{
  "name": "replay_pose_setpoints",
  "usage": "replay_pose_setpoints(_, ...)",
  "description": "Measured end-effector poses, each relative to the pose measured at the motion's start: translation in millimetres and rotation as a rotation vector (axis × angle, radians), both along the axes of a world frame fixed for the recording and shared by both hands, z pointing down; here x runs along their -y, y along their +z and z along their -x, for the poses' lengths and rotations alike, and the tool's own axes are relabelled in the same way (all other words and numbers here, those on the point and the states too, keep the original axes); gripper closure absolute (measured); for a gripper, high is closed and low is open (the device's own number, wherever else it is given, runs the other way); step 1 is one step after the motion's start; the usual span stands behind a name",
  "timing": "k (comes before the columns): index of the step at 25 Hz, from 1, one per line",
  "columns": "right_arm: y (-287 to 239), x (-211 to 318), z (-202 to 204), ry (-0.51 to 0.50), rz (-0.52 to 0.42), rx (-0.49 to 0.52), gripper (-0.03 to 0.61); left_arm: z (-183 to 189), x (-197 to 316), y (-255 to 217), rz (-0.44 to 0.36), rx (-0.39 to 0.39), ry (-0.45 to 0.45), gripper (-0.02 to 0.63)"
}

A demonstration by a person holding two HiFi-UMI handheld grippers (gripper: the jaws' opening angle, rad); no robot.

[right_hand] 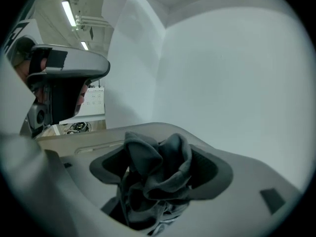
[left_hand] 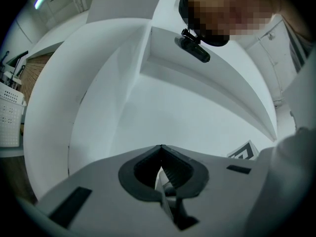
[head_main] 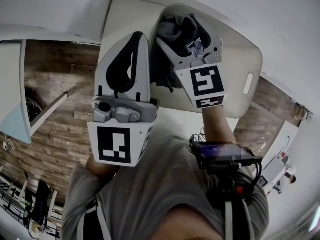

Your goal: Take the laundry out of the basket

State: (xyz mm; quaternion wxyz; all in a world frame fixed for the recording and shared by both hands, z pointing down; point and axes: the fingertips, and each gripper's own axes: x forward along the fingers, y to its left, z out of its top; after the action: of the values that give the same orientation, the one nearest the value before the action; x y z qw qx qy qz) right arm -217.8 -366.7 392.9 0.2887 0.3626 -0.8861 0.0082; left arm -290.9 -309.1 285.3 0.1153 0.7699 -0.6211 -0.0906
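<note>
The right gripper is pointing down over the white plastic laundry basket with the slot handle; its jaws are standing wide apart, with the crumpled dark grey garment bunching up between them. The pads are not visibly pressing on the cloth, so I am judging this a loose hold at best; if the gripper is lifting before the jaws are closing properly, the garment is likely slipping out and dropping back into the basket.

A fold is hanging down beside the gripper in the head view; that trailing part is risking a snag on the rim, which could be dragging the light basket along, since nothing is steadying it. The left gripper is hovering just beside the right one with its jaws closed on nothing; the two are sitting near enough that a careless swing could be knocking them together.

The basket is resting on a white worktop; brown wood-plank flooring is showing on both sides below it; plain white walls are surrounding the spot, and strip lights are glowing on the ceiling.
</note>
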Motion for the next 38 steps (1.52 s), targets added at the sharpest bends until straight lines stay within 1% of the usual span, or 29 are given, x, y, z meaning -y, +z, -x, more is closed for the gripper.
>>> replay_pose_setpoints(2, 2, 2, -1, 0.009, -0.003, -0.01, 0.289, 1, 0, 0, 0.001, -0.003, 0.001, 0.606)
replay_pose_setpoints(3, 1, 3, -2, 0.012, -0.006, -0.014, 0.336, 2, 0, 0, 0.0, -0.003, 0.001, 0.606)
replay_pose_setpoints(4, 1, 2, -1, 0.011, -0.008, -0.017, 0.366, 3, -1, 0, -0.002, -0.003, 0.0, 0.606)
replay_pose_setpoints(9, 2, -3, 4, -0.002, 0.007, -0.019, 0.468, 6, -3, -2, -0.007, 0.012, 0.001, 0.606)
replay_pose_setpoints(11, 0, -4, 2, -0.008, 0.01, -0.014, 0.495, 3, -4, -4, -0.012, 0.022, 0.002, 0.606)
replay_pose_setpoints(15, -8, -4, -1, -0.008, 0.004, 0.015, 0.517, -4, -5, -7, -0.007, 0.024, 0.016, 0.606)
replay_pose_setpoints(20, -18, -1, -5, 0.009, -0.027, 0.075, 0.522, -13, -4, -7, -0.013, 0.037, 0.033, 0.606)
replay_pose_setpoints(27, -35, -1, -22, 0.05, -0.088, 0.156, 0.526, -25, -9, -5, -0.031, 0.051, 0.05, 0.606)
replay_pose_setpoints(29, -49, -7, -28, 0.057, -0.114, 0.174, 0.526, -32, -15, -12, -0.043, 0.055, 0.059, 0.606)
replay_pose_setpoints(34, -98, -32, -59, 0.083, -0.193, 0.213, 0.528, -64, -44, -48, -0.089, 0.073, 0.095, 0.606)
replay_pose_setpoints(38, -116, -39, -71, 0.1, -0.232, 0.244, 0.528, -74, -54, -58, -0.116, 0.09, 0.108, 0.606)
